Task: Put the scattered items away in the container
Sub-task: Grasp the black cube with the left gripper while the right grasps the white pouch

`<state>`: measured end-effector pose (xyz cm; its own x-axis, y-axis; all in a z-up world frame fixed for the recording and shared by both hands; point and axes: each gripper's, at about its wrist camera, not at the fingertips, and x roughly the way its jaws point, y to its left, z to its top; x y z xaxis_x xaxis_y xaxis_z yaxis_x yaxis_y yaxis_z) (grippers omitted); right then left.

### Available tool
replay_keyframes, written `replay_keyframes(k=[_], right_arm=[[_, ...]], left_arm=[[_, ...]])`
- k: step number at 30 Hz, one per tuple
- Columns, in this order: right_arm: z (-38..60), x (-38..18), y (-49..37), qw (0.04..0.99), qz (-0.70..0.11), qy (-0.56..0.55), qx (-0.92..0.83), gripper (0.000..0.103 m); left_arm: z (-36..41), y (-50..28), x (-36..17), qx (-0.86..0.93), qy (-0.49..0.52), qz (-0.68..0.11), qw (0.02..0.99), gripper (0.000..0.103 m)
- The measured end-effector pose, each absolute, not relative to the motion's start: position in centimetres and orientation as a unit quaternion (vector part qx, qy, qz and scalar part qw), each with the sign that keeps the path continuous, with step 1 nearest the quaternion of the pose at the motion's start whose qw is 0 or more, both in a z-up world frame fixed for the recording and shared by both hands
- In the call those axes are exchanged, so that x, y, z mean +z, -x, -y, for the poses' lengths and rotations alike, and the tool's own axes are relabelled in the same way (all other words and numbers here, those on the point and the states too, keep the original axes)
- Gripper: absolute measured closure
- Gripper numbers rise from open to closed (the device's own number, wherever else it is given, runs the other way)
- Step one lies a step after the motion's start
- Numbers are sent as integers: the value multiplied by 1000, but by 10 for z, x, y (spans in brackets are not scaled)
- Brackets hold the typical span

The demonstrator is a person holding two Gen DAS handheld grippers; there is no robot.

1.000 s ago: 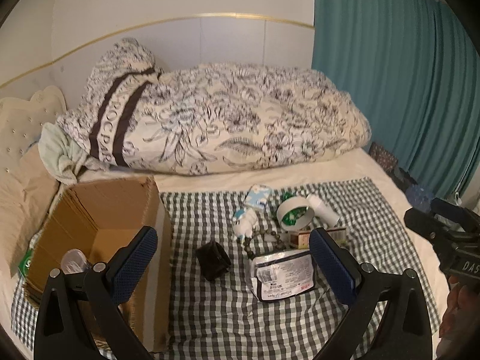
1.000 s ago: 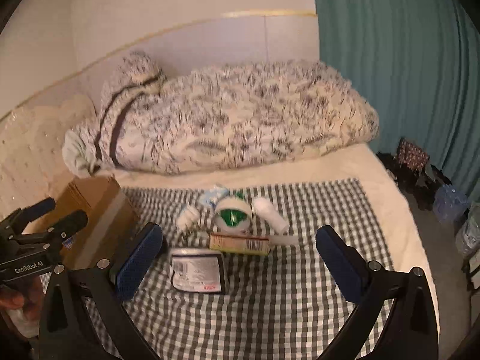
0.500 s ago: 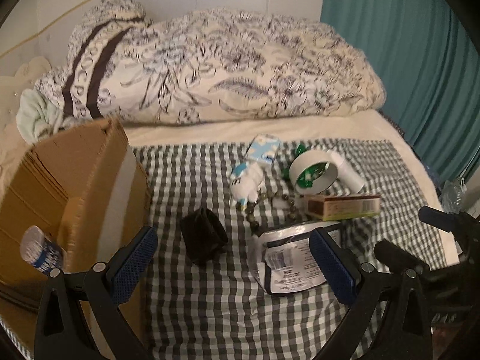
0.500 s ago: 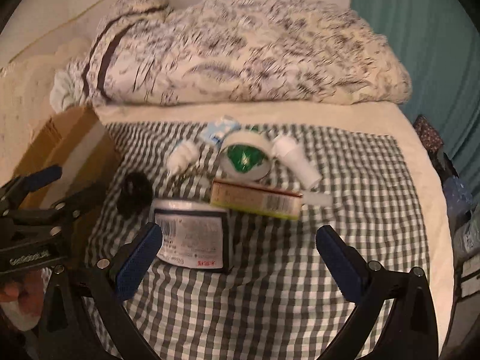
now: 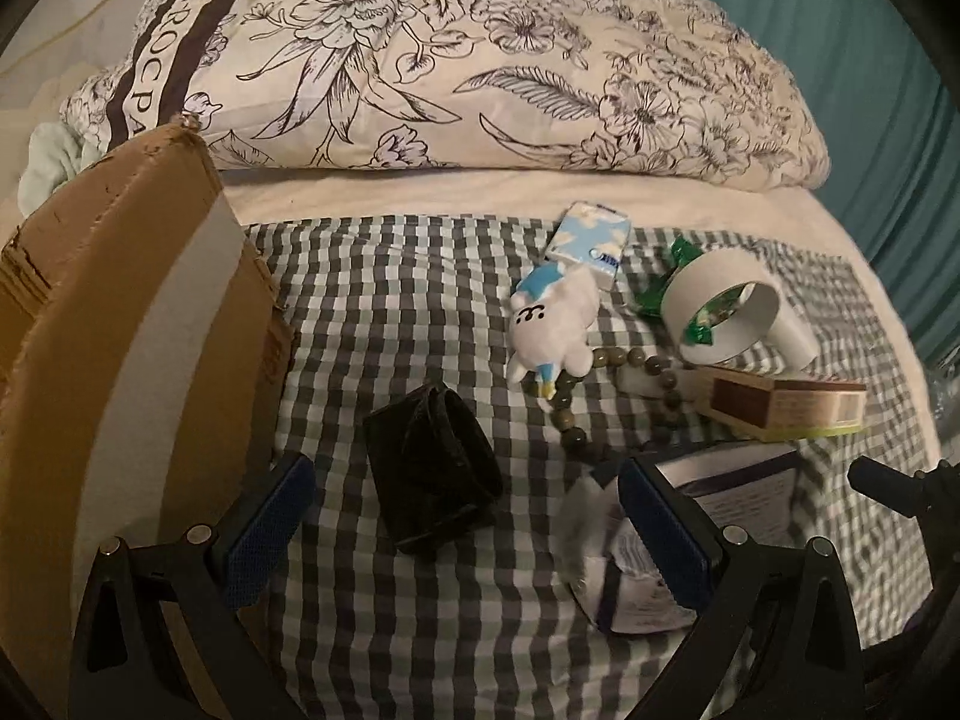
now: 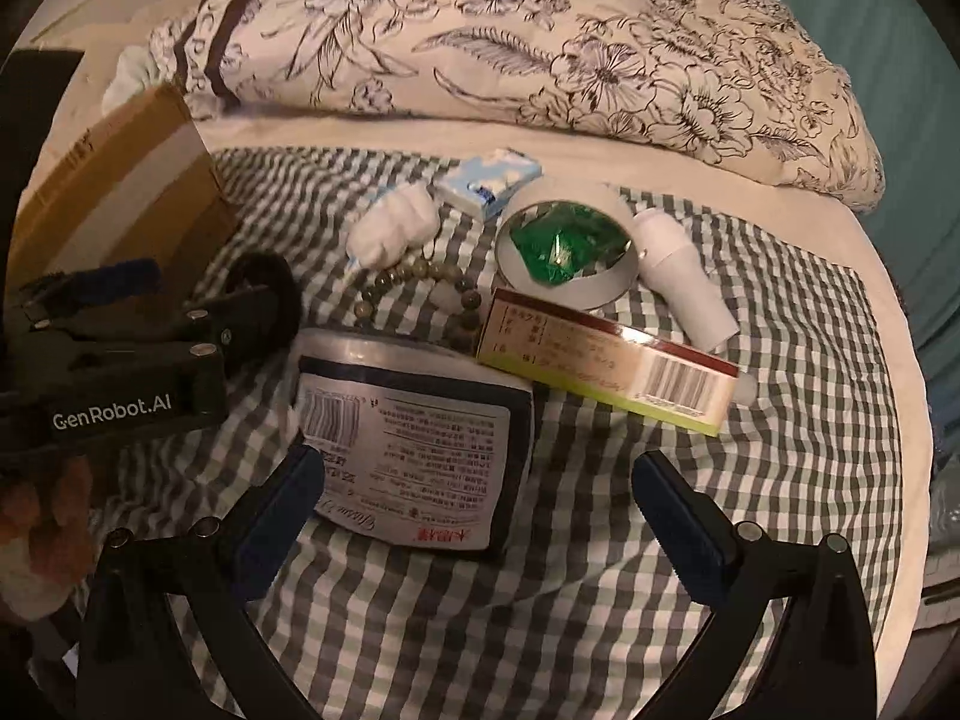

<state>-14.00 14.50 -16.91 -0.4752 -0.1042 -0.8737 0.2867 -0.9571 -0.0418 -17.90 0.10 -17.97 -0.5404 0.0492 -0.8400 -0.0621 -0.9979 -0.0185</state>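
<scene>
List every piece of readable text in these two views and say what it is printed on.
"GenRobot.AI": body of the left tool.
"ROCPA": dark stripe on the floral duvet, partly hidden.
Flat packet: barcode and small print too blurred to read.
Long box: print and barcode digits unreadable.

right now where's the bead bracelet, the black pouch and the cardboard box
bead bracelet (image 5: 654, 367), left wrist view, on a bead near the plush toy
black pouch (image 5: 433, 468), left wrist view, on the middle of its folded top
cardboard box (image 5: 129, 324), left wrist view, on its outer side wall

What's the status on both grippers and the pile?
Left gripper open over black pouch. Right gripper open above wipes pack. Cardboard box at left. Nothing blocking.
</scene>
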Motion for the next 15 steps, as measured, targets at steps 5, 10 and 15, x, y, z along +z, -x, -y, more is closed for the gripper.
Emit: replay_keyframes(k=[5,10,15], right_arm=[[-143,-191,145,120,-84,-517,-844,0],[-139,-204,146,121,-97,-520,-840,0],[-139,-207,148,121,-92,-515,-843,0]], left_arm=[[-2,190,-196,880,474,-25,-3,0],[7,202,-214,873,487,-11,-18,24],[28,211,-237,856,514,50,-9,52]])
